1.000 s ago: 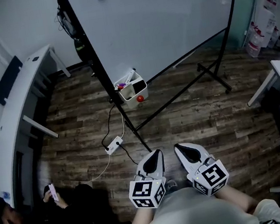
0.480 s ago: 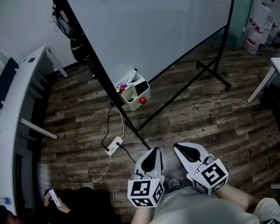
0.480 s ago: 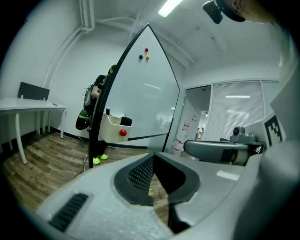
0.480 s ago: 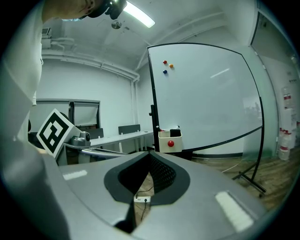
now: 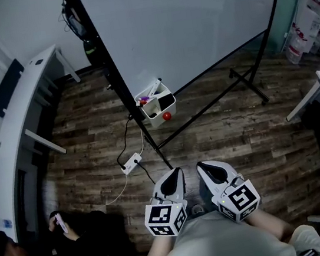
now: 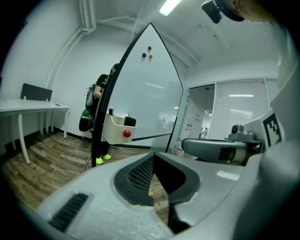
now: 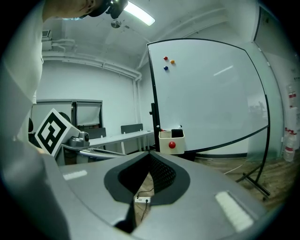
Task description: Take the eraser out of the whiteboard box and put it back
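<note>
Well, my left gripper (image 5: 176,173) and right gripper (image 5: 204,167) both have their jaws pressed together on nothing, side by side before me. I judge this the approach: the eraser (image 5: 166,100) lies at the right end of the box (image 5: 156,110), hung at the whiteboard's (image 5: 192,24) lower left corner, well ahead of both. Next I must close in and open one pair of jaws.

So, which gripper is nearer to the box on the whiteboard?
Left, by a little. The left gripper points almost straight at the box but is well short of it. The right gripper is beside the left one, further to the right, and is also well short.
</note>
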A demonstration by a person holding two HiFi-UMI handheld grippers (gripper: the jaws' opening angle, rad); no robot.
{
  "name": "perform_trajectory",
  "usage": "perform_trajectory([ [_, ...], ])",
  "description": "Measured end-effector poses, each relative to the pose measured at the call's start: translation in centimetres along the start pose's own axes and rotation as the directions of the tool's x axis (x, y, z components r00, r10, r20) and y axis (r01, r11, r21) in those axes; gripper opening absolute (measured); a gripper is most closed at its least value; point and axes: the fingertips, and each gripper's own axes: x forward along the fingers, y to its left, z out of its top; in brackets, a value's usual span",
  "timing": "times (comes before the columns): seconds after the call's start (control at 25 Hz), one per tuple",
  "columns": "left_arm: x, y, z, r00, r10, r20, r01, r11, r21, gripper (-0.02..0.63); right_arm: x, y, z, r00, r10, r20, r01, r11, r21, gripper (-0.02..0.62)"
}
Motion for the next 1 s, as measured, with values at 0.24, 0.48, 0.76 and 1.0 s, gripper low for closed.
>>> perform_trajectory([
  [0.24, 2.0, 1.8, 1.9, 0.999, 0.044, 0.031, -0.044, 0.999, -0.008, 0.002, 2.6, -2.2, 1.3, 1.0, 0.029, 0.004, -0.029, 0.999, -0.019, 0.005],
  [0.48, 4.2, 3.5, 3.0, 0.996, 0.08, 0.041, -0.079, 0.997, -0.025, 0.002, 5.5, -4.2, 2.4, 0.998, 0.068, -0.003, -0.068, 0.997, -0.04, 0.005],
  [0.76, 7.0, 5.3, 4.9, 0.993, 0.107, 0.049, -0.105, 0.994, -0.033, 0.002, 8.7, -6.9, 3.5, 0.996, 0.089, -0.007, -0.089, 0.995, -0.039, 0.005],
  [1.0, 8.6, 6.5, 5.9, 0.989, 0.14, 0.048, -0.138, 0.989, -0.049, 0.002, 10.9, -8.6, 4.6, 0.993, 0.118, -0.007, -0.118, 0.992, -0.053, 0.005],
])
